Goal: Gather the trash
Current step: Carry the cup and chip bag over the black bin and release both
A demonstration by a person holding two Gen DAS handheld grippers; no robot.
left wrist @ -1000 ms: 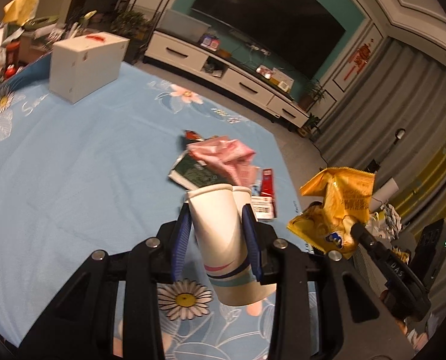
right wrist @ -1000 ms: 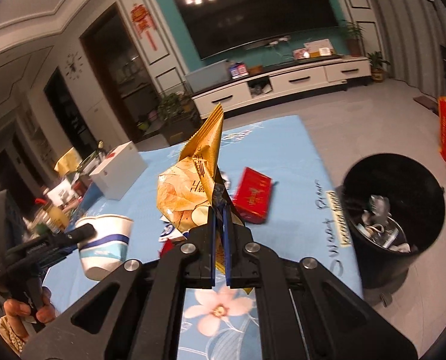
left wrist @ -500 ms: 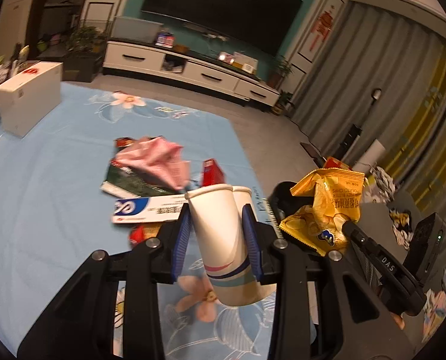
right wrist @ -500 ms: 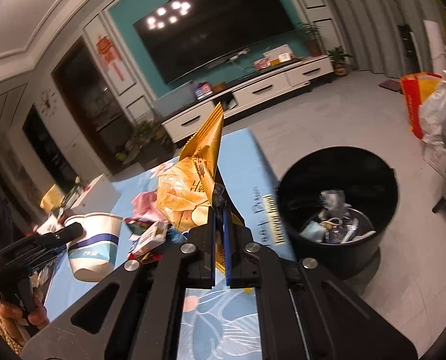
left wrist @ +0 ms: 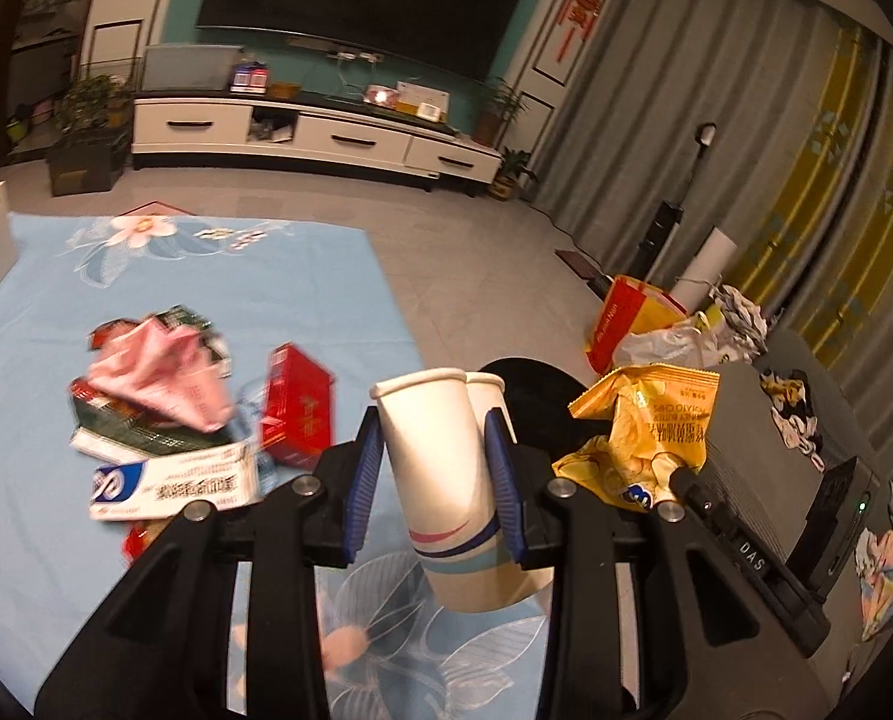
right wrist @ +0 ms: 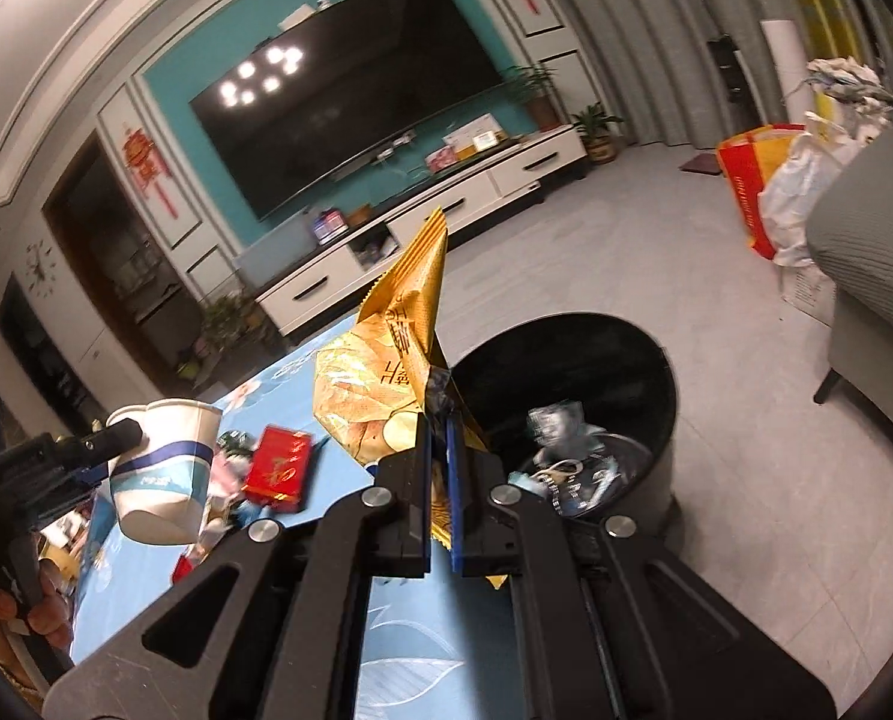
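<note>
Trash lies heaped at the left of the left wrist view: a pink wrapper (left wrist: 158, 372) and red box (left wrist: 299, 414) near the blue cloth's (left wrist: 218, 276) right edge. At centre the left gripper (left wrist: 434, 468) clamps stacked paper cups (left wrist: 446, 480). In the right wrist view the right gripper (right wrist: 439, 456) pinches a yellow chip bag (right wrist: 386, 372); right of it, past the cloth's edge, the black bin (right wrist: 602, 360) stands on bare floor (right wrist: 746, 450).

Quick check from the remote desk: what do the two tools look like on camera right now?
Both match: the left tool and the right tool are matte black, angular frames with cut-out slots, silver round bolt heads and blue pads lining the fingers. Seen from the left wrist, the right one's black handle bears white "DAS" lettering. No cables or sleeves show.
</note>
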